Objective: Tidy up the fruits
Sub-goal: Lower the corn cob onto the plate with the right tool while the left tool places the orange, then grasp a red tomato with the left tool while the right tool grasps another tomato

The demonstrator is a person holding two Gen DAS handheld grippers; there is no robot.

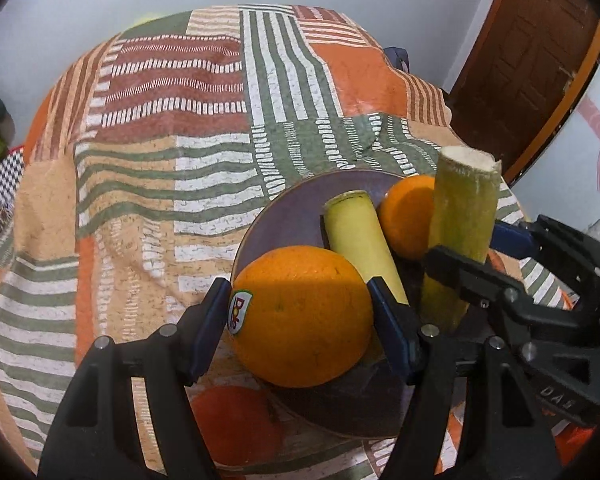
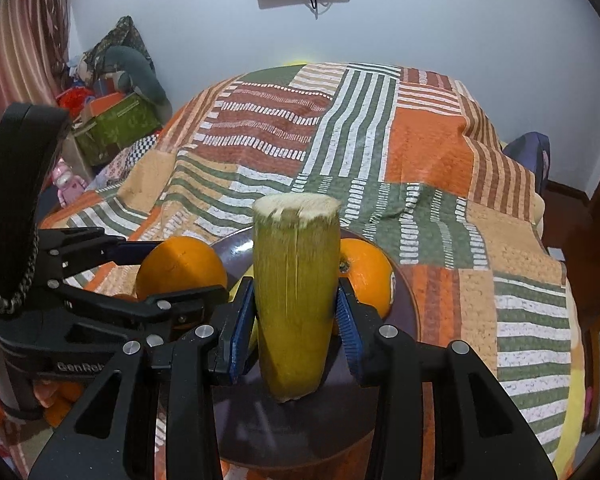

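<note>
My left gripper [image 1: 300,312] is shut on a large orange [image 1: 300,316] with a Dole sticker, over the near-left rim of a dark purple plate [image 1: 292,216]. My right gripper [image 2: 296,316] is shut on an upright yellow-green sugarcane piece [image 2: 296,292], held over the plate [image 2: 403,312]; it also shows in the left wrist view [image 1: 459,232]. A second cane piece [image 1: 359,240] lies on the plate beside a second orange [image 1: 407,216]. That orange shows behind the cane in the right wrist view [image 2: 367,276]. The left gripper's orange [image 2: 180,268] shows at the left there.
The plate rests on a bed covered by a patchwork striped blanket [image 1: 160,168]. Another orange fruit [image 1: 236,424] lies on the blanket below the left gripper. Boxes and clutter [image 2: 112,120] stand at the far left; a brown door [image 1: 527,60] is at the right.
</note>
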